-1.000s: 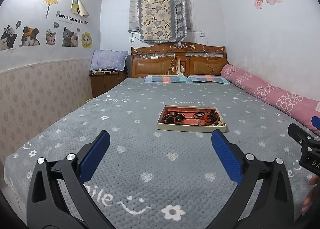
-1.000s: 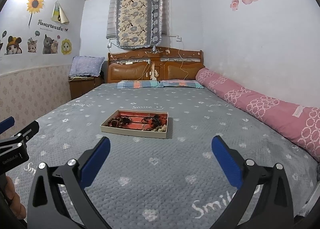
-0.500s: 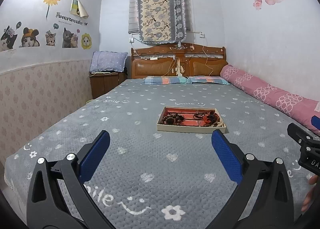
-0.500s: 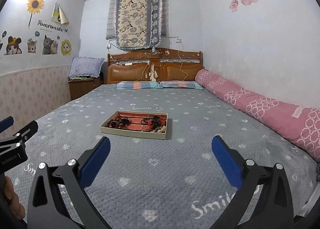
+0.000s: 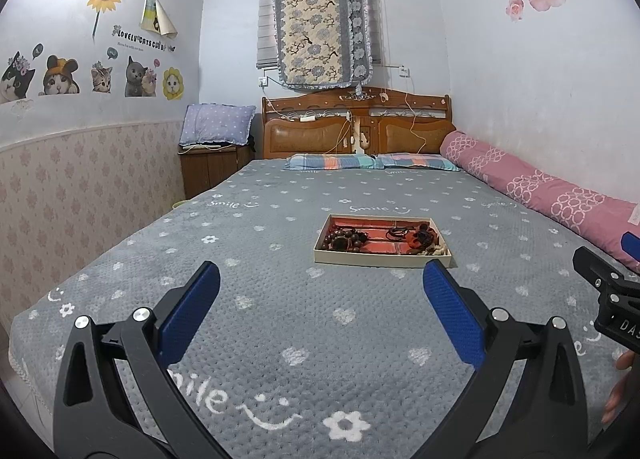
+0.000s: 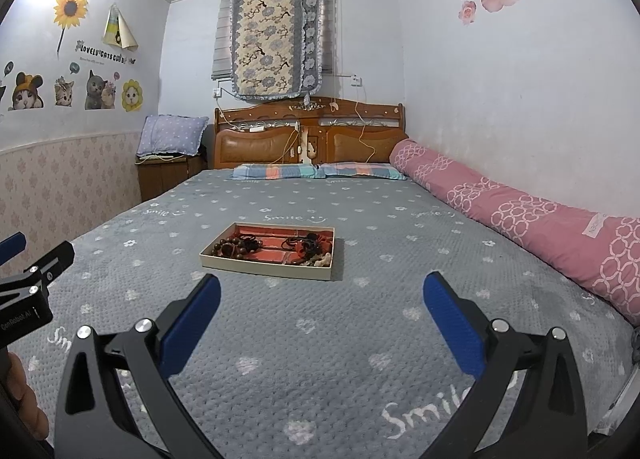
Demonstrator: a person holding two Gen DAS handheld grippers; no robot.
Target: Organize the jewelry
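A grey bed (image 5: 248,299) carries the work. Near its middle, nearer the foot than the headboard, lies a shallow tray (image 5: 382,258) with a red lining. Inside, dark wooden beads (image 5: 344,239) are heaped at the left end, and black cords with a red piece (image 5: 416,237) tangle at the right end. Both left tongs (image 5: 320,287) and right tongs (image 6: 322,299) hover wide and empty over the foot of the bed, well short of the tray. Whether sorting is finished cannot be told. Any pick should likely take one strand at its free loop, lifting slowly so tangled neighbours drop away.
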